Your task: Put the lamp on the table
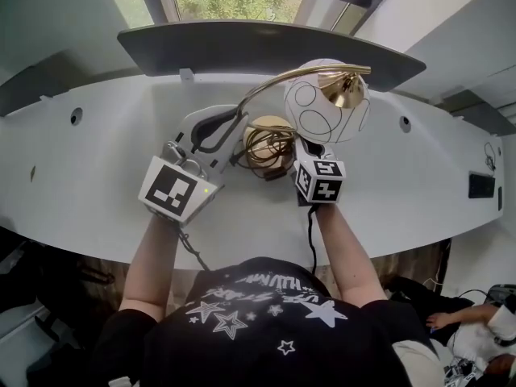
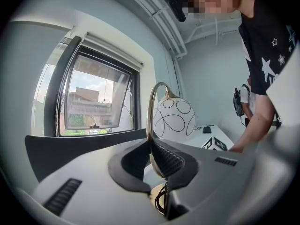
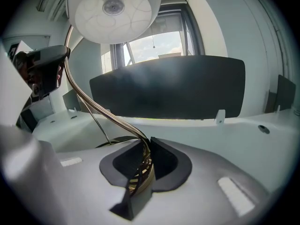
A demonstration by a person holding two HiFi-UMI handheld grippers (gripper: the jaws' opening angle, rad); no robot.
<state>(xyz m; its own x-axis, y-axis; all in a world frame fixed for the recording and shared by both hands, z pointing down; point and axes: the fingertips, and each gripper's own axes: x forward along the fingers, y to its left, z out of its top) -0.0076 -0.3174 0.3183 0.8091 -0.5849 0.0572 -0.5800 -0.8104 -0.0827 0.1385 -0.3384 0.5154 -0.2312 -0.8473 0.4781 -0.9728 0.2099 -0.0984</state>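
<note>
I see a dark panel [image 1: 266, 47] standing along the far edge of the white table [image 1: 97, 168], so that side is closed off. In front of the panel, toward the person, the smooth top runs bare to its curved near edge, and it lies open well past both ends of the panel, with only a round hole [image 1: 75, 116] off the panel's left end and a small dark device [image 1: 481, 185] far off its right end. Beyond the panel there is a window [image 1: 234, 2] with greenery outside, and pale walls on either side. The lamp [image 1: 326, 101] sits just in front of the panel's middle, over the table, and I cannot tell whether its base [image 1: 266, 127] touches the top. Its brass stem [image 3: 110, 114] rises from the base, bends over and runs rightward roughly along the panel's length, so the long axis lies side to side. The white globe shade hangs at the right end with its opening facing down, and the right gripper view looks up into it at the bulb. My left gripper [image 1: 232, 127] has its jaws clamped on the lower stem. My right gripper [image 1: 297, 145] is under the shade, its jaws clamped on the base where the cord [image 1: 270, 150] is coiled
</note>
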